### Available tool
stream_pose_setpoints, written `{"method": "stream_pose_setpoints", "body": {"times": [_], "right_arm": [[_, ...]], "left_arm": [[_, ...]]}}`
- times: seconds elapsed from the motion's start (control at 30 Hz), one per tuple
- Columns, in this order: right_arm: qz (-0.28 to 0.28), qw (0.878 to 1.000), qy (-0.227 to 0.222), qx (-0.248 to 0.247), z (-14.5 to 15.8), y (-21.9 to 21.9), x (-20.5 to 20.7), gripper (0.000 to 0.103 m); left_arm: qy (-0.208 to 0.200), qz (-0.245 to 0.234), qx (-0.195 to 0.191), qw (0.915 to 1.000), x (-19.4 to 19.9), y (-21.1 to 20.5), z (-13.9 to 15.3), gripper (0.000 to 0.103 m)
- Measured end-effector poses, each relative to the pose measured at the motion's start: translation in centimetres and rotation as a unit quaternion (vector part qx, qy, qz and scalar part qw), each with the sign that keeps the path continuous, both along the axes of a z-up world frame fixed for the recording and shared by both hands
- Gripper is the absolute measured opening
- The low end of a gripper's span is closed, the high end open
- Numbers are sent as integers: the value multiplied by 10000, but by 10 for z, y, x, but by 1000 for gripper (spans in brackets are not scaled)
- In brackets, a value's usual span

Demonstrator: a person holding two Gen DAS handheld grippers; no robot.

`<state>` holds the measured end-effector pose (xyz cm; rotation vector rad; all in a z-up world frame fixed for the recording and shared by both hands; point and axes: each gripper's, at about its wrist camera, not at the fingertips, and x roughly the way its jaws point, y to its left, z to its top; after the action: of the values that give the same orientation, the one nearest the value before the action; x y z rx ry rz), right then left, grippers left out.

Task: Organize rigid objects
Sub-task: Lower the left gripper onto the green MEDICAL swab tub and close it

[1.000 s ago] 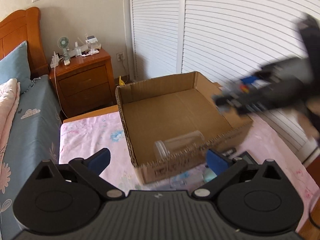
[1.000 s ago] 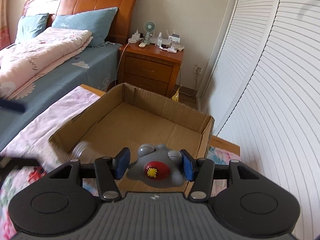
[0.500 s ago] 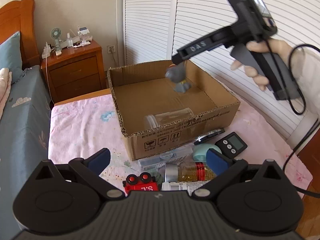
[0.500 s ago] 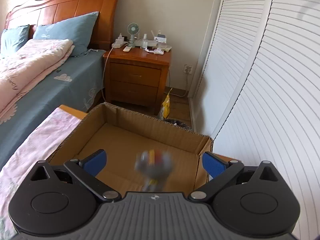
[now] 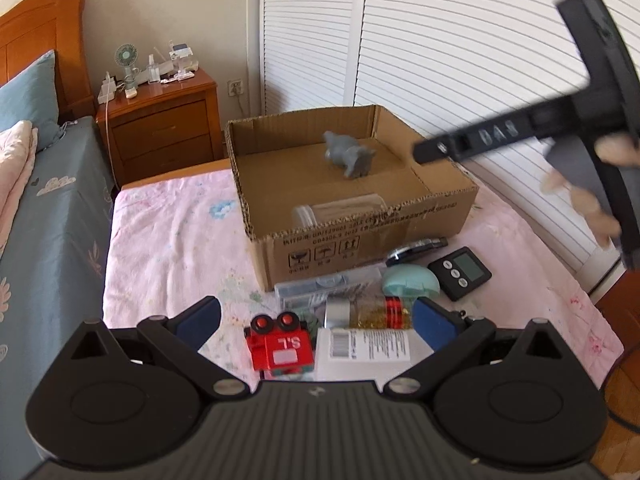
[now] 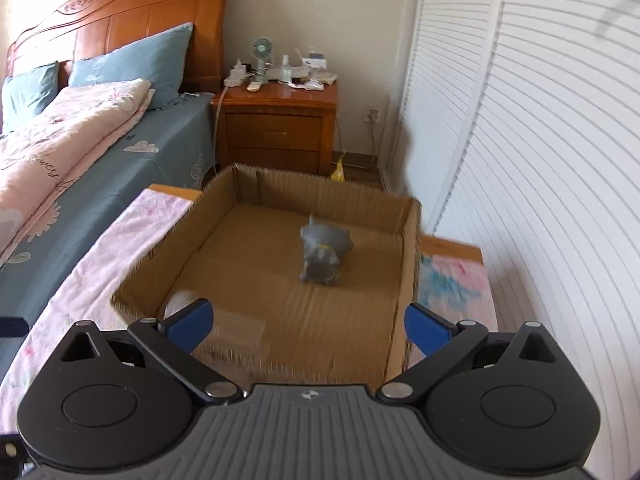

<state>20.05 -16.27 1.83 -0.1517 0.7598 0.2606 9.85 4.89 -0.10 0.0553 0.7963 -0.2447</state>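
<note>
A grey toy figure (image 5: 350,155) lies on the floor of an open cardboard box (image 5: 360,236), toward its far side; it also shows in the right wrist view (image 6: 323,255). A clear plastic jar (image 5: 340,213) lies in the box near the front wall. My left gripper (image 5: 316,320) is open and empty above a red toy train (image 5: 280,346), a white labelled bottle (image 5: 370,346) and a glitter bottle (image 5: 376,312). My right gripper (image 6: 306,324) is open and empty above the box's near edge (image 6: 394,344); the left wrist view shows it right of the box, blurred.
In front of the box lie a clear case (image 5: 328,286), a mint oval object (image 5: 410,282), a black timer (image 5: 460,272) and a dark flat object (image 5: 418,249) on the pink sheet (image 5: 172,248). A bed (image 6: 80,152), a nightstand (image 6: 280,128) and louvered doors (image 6: 540,160) surround it.
My right gripper opened and let go of the grey toy, which dropped into the box. The right gripper then drew back. The left gripper backed away, bringing the loose items into view.
</note>
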Motion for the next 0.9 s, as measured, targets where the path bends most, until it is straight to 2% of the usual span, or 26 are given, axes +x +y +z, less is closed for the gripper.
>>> {"method": "stream_pose_setpoints", "body": {"times": [0.1, 0.2, 0.33, 0.47, 0.63, 0.77, 0.9], "right_arm": [[-213, 9997, 60, -77, -13, -3, -23, 103], [-348, 9992, 202, 69, -31, -6, -49, 103], [-450, 9971, 541, 290, -53, -4, -69, 103], [-389, 9958, 768, 318, -69, 7, -78, 103], [-389, 9944, 950, 270, -86, 12, -79, 103], [-515, 9920, 1014, 548, -88, -5, -85, 103], [-775, 9895, 1068, 588, -94, -24, -92, 103]], "left_arm": [[-2, 82, 80, 9999, -7, -1, -5, 101], [-28, 150, 116, 9998, -16, -2, -9, 101], [46, 173, -53, 9998, -28, -1, -17, 101], [-64, 458, -76, 9989, -39, 1, -24, 101], [-2, 517, -41, 9987, -44, 6, -30, 101], [73, 499, -90, 9987, -45, 7, -32, 101], [78, 327, -99, 9994, -43, -1, -32, 101]]}}
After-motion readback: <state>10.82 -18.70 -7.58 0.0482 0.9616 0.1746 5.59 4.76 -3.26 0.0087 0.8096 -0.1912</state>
